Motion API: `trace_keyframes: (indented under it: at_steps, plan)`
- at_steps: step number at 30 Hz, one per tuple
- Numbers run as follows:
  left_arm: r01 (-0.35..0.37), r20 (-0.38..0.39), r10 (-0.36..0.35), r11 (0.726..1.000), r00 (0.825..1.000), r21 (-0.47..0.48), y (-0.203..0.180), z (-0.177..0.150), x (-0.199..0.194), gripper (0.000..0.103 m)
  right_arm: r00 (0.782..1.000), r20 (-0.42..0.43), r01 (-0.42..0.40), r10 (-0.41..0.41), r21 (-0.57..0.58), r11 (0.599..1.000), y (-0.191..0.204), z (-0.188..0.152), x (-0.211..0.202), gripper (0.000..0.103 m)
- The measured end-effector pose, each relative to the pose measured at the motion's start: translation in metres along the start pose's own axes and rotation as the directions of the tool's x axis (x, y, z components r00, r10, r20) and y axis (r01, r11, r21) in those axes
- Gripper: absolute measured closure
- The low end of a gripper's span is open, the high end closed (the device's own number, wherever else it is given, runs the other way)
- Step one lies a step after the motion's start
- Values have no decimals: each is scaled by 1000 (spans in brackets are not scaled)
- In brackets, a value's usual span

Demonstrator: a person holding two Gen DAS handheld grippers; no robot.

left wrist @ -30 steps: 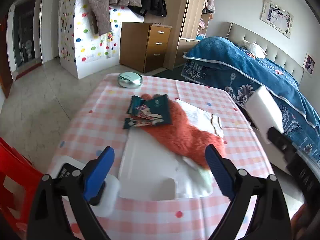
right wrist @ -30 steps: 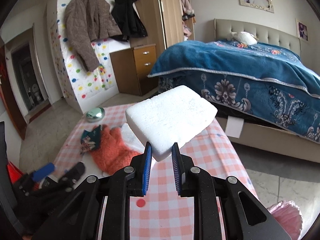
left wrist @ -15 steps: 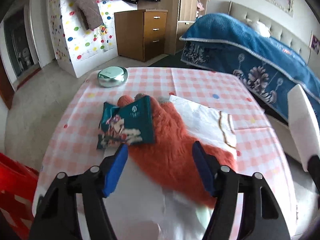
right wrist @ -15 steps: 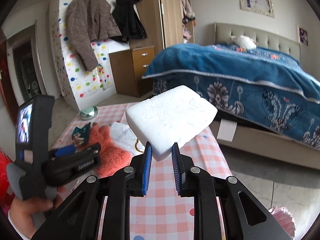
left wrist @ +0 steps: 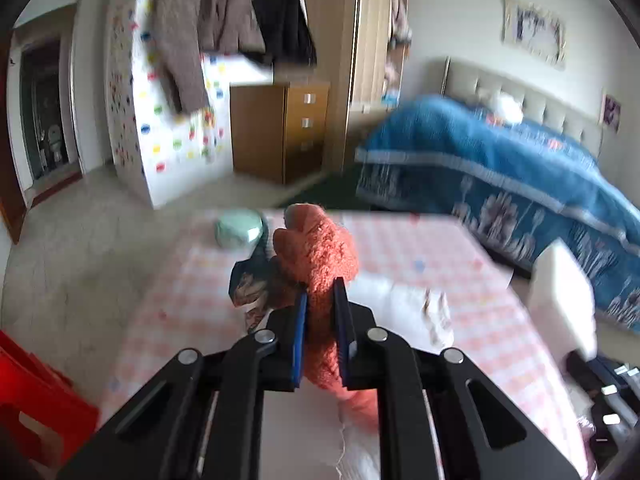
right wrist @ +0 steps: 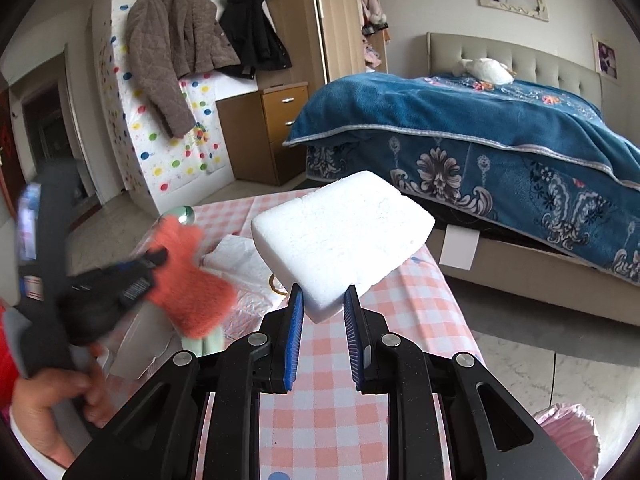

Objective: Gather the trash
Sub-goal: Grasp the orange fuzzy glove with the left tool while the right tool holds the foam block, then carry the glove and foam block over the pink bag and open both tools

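My left gripper [left wrist: 320, 308] is shut on a fuzzy orange glove [left wrist: 320, 256] and holds it above the pink checked table [left wrist: 420, 248]. A dark teal snack wrapper [left wrist: 250, 284] hangs beside the glove, close against it. In the right wrist view the glove [right wrist: 188, 280] shows lifted in the left gripper [right wrist: 160, 258]. My right gripper [right wrist: 323, 300] is shut on a white foam block [right wrist: 340, 236] and holds it above the table's right side. The block also shows in the left wrist view [left wrist: 564, 296].
A white plastic bag [left wrist: 404, 300] and a white sheet [right wrist: 144, 332] lie on the table. A round silver-green tin [left wrist: 239, 227] sits at the far edge. A red stool [left wrist: 32, 404] stands at left, a pink bag [right wrist: 568, 436] at lower right, a bed [right wrist: 500, 140] behind.
My left gripper closed on the orange glove and lifted it off the table; the wrapper came up beside it. The right gripper kept holding the foam block in place.
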State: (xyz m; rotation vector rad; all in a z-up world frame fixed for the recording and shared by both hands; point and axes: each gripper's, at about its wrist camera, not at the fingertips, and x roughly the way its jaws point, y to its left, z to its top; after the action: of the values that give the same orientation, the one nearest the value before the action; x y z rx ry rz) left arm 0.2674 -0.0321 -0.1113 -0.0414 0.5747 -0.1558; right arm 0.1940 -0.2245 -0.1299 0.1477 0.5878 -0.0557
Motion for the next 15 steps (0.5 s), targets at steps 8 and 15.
trace_keyframes:
  at_steps: [8, 15]
  plan:
    - [76, 139, -84, 995, 987, 67, -18, 32, -104, 92, 996, 54, -71, 69, 46, 996, -13, 3, -35, 82]
    - [179, 101, -193, 974, 976, 136, -55, -8, -144, 92, 997, 49, -66, 66, 2, 998, -27, -5, -85, 82]
